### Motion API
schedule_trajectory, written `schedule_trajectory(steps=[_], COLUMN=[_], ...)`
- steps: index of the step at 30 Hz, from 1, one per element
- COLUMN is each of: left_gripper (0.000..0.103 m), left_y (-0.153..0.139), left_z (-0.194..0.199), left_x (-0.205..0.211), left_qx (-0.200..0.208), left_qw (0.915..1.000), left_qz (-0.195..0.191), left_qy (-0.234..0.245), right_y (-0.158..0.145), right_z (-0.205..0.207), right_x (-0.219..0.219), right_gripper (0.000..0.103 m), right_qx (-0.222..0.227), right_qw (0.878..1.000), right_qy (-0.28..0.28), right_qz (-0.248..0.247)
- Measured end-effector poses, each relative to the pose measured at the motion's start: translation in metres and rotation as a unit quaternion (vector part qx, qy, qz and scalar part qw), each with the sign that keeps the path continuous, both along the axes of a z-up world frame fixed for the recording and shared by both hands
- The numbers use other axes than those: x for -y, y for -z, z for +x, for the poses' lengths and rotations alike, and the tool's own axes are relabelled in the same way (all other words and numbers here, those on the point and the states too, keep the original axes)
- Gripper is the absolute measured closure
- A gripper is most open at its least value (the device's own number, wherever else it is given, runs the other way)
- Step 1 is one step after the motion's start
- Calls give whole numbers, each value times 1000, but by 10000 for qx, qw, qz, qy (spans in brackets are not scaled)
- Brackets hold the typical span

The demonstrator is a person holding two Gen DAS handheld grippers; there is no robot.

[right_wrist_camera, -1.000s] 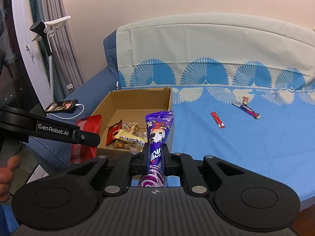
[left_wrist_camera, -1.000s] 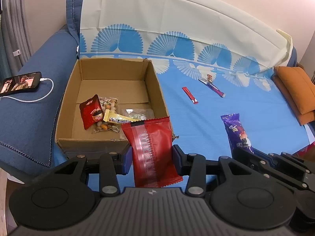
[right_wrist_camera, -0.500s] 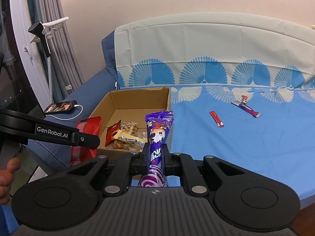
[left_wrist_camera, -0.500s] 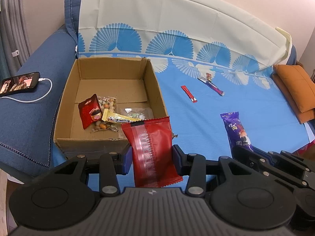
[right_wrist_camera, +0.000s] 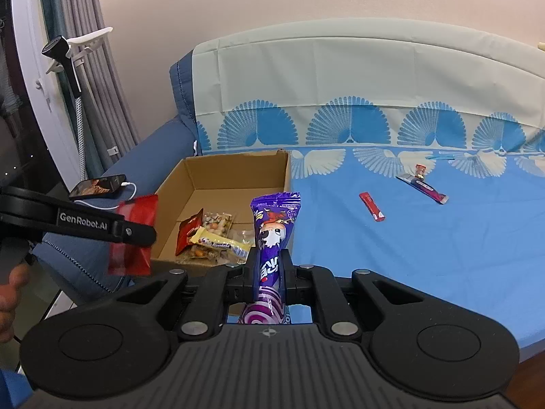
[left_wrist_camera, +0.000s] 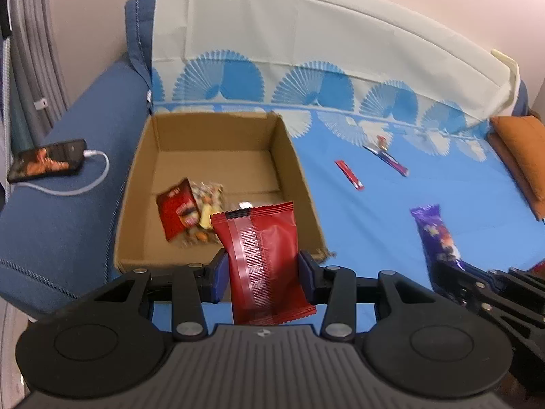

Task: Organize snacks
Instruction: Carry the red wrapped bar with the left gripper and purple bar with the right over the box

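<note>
**On the sofa: two snacks in hand, two more to collect**

At the far left, on the sofa arm, a phone [left_wrist_camera: 47, 164] lies charging, shown in both views. Next comes the cardboard box [left_wrist_camera: 218, 126], open on the blue sheet [left_wrist_camera: 391, 214]. It already holds a few snacks: a small red pouch [left_wrist_camera: 177, 212], a clear bag of mixed nuts [right_wrist_camera: 218, 225] and a yellow bar [right_wrist_camera: 219, 242]. I judge that part done.

My left gripper [left_wrist_camera: 260, 274] pinches a red packet [left_wrist_camera: 262, 259] upright, just short of the box's near wall. My right gripper [right_wrist_camera: 270, 271] is pressed onto a purple packet [right_wrist_camera: 274, 238], also upright, near the box's right corner. Neither is over the box yet, so I judge both drops remain.

Further right, a small red stick [left_wrist_camera: 349, 174] and a purple bar [left_wrist_camera: 386, 159] lie loose on the sheet, well apart from the box, left to gather.

Only the right wrist view shows the yellow bar clearly, plus a bit of the person's hand [right_wrist_camera: 10, 293] at the left edge. Only the left wrist view shows an orange cushion [left_wrist_camera: 521, 156] at the far right; its box contents are blurred.
</note>
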State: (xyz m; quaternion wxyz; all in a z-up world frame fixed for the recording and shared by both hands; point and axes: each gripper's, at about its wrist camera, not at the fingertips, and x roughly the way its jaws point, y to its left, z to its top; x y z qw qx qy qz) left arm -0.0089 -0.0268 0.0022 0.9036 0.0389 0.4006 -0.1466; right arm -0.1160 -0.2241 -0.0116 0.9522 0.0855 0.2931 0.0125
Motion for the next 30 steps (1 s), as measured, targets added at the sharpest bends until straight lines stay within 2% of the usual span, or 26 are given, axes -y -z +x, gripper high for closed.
schedule_trajectory(steps=[6, 15, 30], left_gripper=[56, 56, 56], left_y=[-2, 2, 27], left_z=[21, 59, 137], left_x=[-11, -28, -27], left_qx=[100, 29, -218], left_qw=[9998, 9996, 9992], left_qz=[117, 123, 141], left_qy=[-123, -265, -301], right_y=[-4, -3, 15], right_z=[21, 63, 160], right_x=[-7, -24, -43], right_gripper=[91, 91, 91], right_qx=[25, -36, -193], right_qw=[9999, 9992, 9980], right_qy=[-106, -361, -594], right_qz=[-71, -143, -70])
